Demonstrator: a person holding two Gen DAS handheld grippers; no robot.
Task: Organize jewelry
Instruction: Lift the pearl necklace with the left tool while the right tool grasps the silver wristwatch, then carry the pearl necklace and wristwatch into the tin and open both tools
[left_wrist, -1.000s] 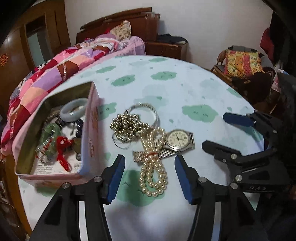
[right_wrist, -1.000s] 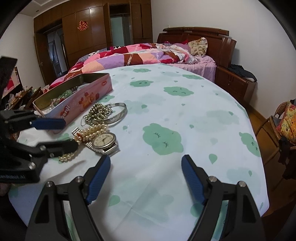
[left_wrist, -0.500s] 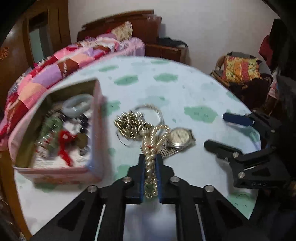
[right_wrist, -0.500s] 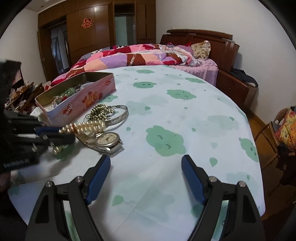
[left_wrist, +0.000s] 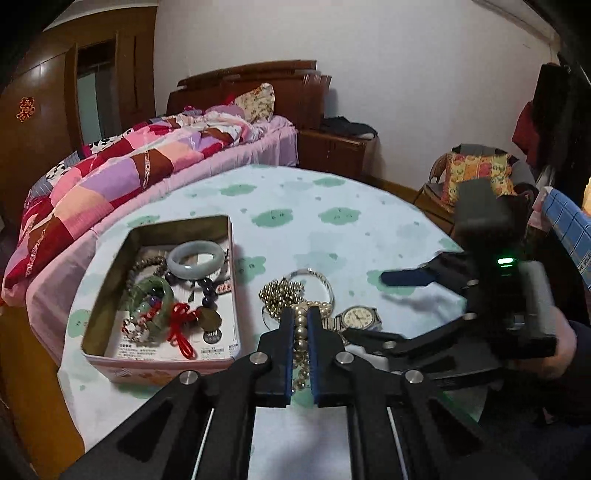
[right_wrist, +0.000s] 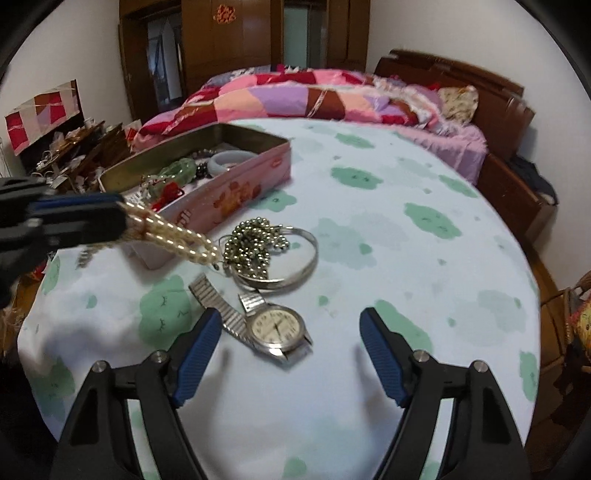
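Left gripper (left_wrist: 299, 347) clamped tight on the cream pearl-bead strand (right_wrist: 173, 238), jaws pinching it mid-length. In the right-wrist view the strand hangs off the blue pads, slanting down twd the pile, far end touching or just at the cluster of small silver ball beads (right_wrist: 252, 244). So not clear of the table yet, I'd say.

Right gripper (right_wrist: 291, 350) has jaws apart, nothing btwn the pads; they've just been narrowing a bit. It hovers over the silver wristwatch w/ cream dial and metal stretch band (right_wrist: 277, 326), watch lying flat btwn the two fingers, untouched.

Progress: pink rectangular tin box (left_wrist: 110, 363) already holds a pale grey-green jade bangle (left_wrist: 195, 255), a green bead bracelet (left_wrist: 153, 295), a red knotted cord (left_wrist: 181, 321) and dark beads. Left on the cloud-print tablecloth (right_wrist: 406, 258): ball-bead cluster, thin silver bangle (right_wrist: 308, 267) under it, watch, plus the pearls in hand. Roughly halfway, by my read. Pearls look next for the tin, then watch.
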